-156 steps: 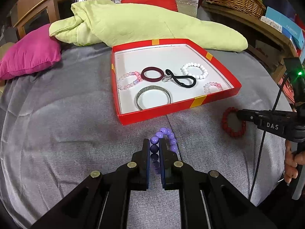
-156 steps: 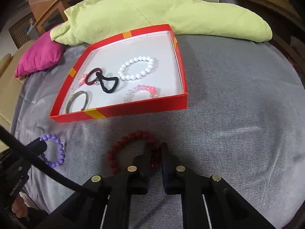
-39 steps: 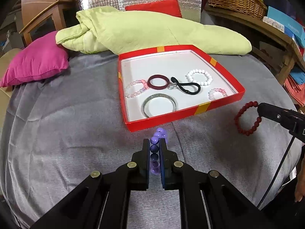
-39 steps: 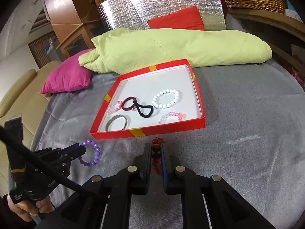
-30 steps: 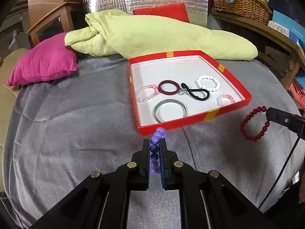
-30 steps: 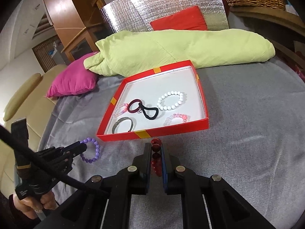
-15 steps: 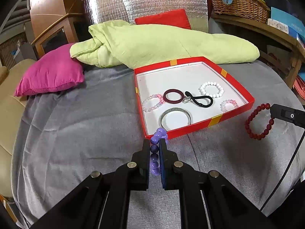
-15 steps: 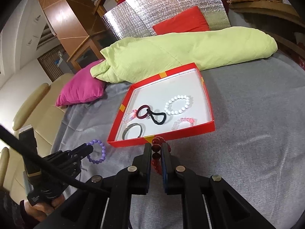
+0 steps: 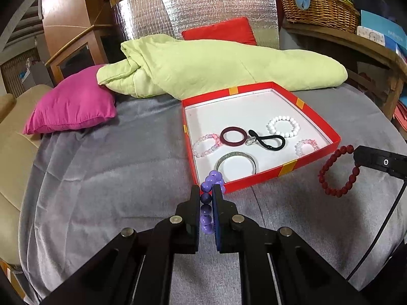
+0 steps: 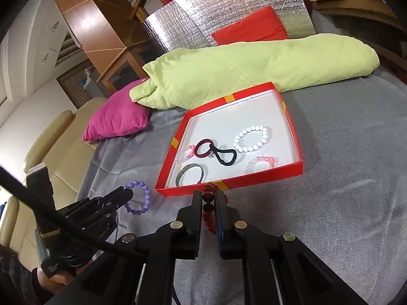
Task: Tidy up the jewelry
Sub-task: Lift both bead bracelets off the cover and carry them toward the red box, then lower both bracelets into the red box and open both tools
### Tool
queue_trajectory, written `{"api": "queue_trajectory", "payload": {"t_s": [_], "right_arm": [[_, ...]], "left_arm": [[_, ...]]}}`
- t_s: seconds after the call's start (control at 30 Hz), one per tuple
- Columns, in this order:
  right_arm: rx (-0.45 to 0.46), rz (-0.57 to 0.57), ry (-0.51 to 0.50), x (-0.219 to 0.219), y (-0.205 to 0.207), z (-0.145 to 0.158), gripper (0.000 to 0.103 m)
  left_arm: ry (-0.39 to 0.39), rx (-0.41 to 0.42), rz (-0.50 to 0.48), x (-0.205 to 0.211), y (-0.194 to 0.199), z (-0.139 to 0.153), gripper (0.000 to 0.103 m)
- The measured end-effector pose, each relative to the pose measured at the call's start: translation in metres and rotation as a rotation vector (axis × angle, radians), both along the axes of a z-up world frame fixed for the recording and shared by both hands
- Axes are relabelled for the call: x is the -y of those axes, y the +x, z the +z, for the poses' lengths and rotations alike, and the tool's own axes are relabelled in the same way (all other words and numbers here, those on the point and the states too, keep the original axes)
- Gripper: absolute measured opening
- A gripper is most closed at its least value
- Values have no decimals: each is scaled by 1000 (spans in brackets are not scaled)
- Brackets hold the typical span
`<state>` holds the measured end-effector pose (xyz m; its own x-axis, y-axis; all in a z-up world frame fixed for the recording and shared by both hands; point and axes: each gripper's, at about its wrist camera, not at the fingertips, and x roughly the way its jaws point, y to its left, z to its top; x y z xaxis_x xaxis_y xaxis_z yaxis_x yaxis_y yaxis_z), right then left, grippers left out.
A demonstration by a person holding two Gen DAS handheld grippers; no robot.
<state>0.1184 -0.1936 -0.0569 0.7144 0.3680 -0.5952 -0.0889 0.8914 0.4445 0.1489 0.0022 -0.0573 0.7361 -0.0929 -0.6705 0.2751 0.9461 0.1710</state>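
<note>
My left gripper (image 9: 206, 190) is shut on a purple bead bracelet (image 9: 209, 181) and holds it in the air just before the near rim of the red box (image 9: 257, 178). My right gripper (image 10: 208, 195) is shut on a dark red bead bracelet (image 10: 207, 209), also lifted, in front of the box's near rim (image 10: 254, 179). The box holds a white bead bracelet (image 9: 283, 126), two pink bead bracelets (image 9: 206, 145), a maroon ring (image 9: 233, 136), a black hair tie (image 9: 269, 142) and a silver bangle (image 9: 236, 162). Each gripper shows in the other's view, with the red bracelet (image 9: 335, 171) and the purple bracelet (image 10: 140, 200).
The box lies on a grey bedspread (image 9: 101, 172). A light green quilt (image 9: 216, 66) lies behind the box, a magenta cushion (image 9: 71, 106) at the left, a red cushion (image 9: 218, 34) at the back. A wicker basket (image 9: 318, 7) stands on a wooden shelf at the right.
Both grippers have lifted their bracelets off the bedspread and risen higher. The box now looks farther below and to the right in the left view.
</note>
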Motion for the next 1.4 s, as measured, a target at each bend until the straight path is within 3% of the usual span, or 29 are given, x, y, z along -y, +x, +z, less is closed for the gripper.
{"api": "queue_trajectory", "payload": {"t_s": [0.47,1.4], "right_arm": [[99,15,34,-3,13,17,11],[125,-1,53,3,12,21,11]], "left_arm": [[-23,73,15,1,3,15,10],[-43,130,22,10,5,26,10]]}}
